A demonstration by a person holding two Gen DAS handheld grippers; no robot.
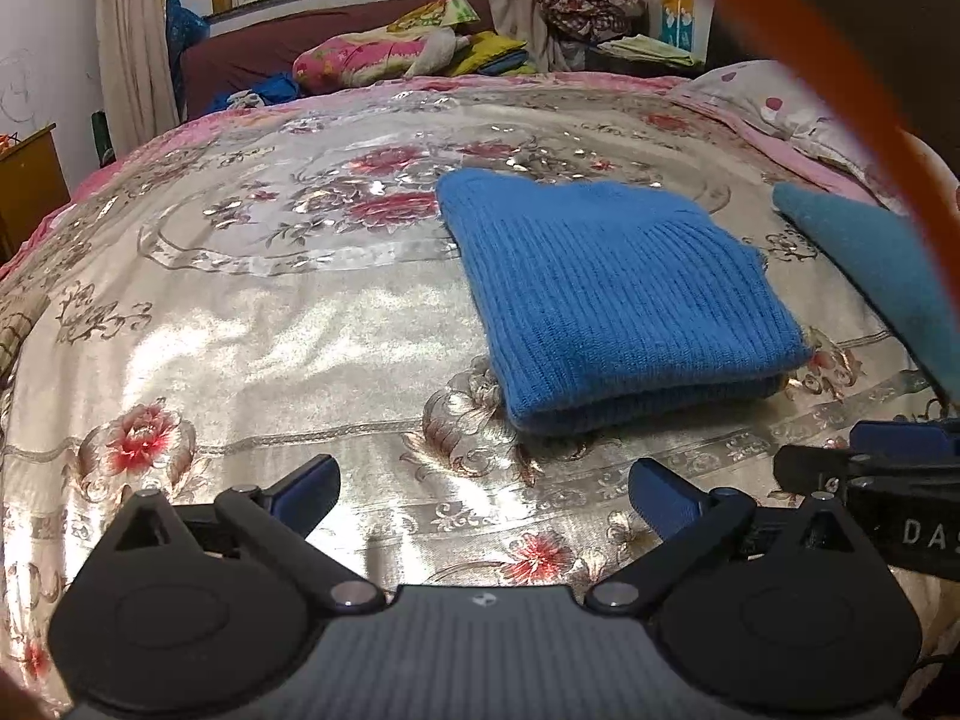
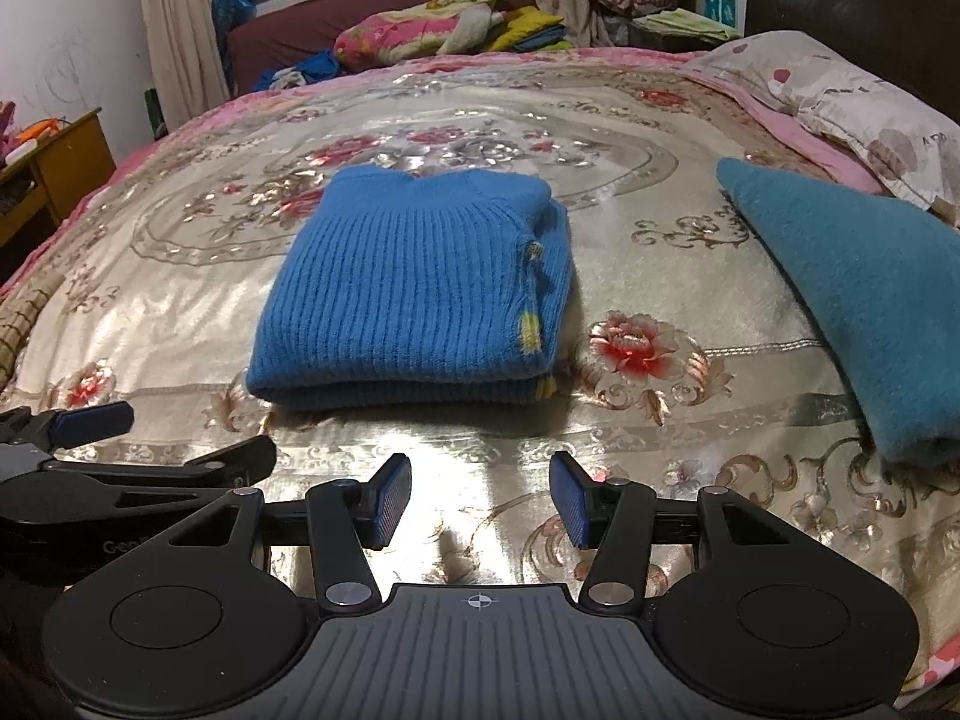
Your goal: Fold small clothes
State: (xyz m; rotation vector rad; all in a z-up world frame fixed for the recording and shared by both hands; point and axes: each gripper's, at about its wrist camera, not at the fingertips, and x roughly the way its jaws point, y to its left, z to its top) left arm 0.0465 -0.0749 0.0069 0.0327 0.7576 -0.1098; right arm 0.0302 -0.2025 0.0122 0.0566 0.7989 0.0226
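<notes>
The left gripper [image 1: 483, 495] is held low over the bedspread [image 1: 240, 312], pointing across the bed toward the window, its jaws spread wide with nothing between them. The right gripper [image 2: 480, 501] sits just beside it at the same low height, aimed the same way; its jaws are also released, the blue pads [image 2: 390, 501] parted over bare bedspread [image 2: 690, 252]. Each gripper shows at the edge of the other's view: the right one at the right border of the left wrist view, the left one at the left border of the right wrist view.

The blue ribbed sweater [image 2: 414, 288] lies folded into a neat rectangle on the bedspread, ahead of both grippers and apart from them, its collar end toward the window and the doubled fold facing the grippers. In the left wrist view the sweater [image 1: 606, 294] lies ahead and to the right. A yellow-patterned layer peeks out along its right edge.

To the right of it, apart, lies a teal garment [image 2: 864, 312], flat and angled toward the pillow [image 2: 852, 102] at the head of the bed. An orange cable [image 1: 810, 78] crosses the upper right of the left wrist view, blurred. Beyond the bed, a dark red sofa [image 2: 288, 30] under the window holds piled bedding [image 2: 420, 30], and a wooden table [image 2: 66, 162] stands at the left.
</notes>
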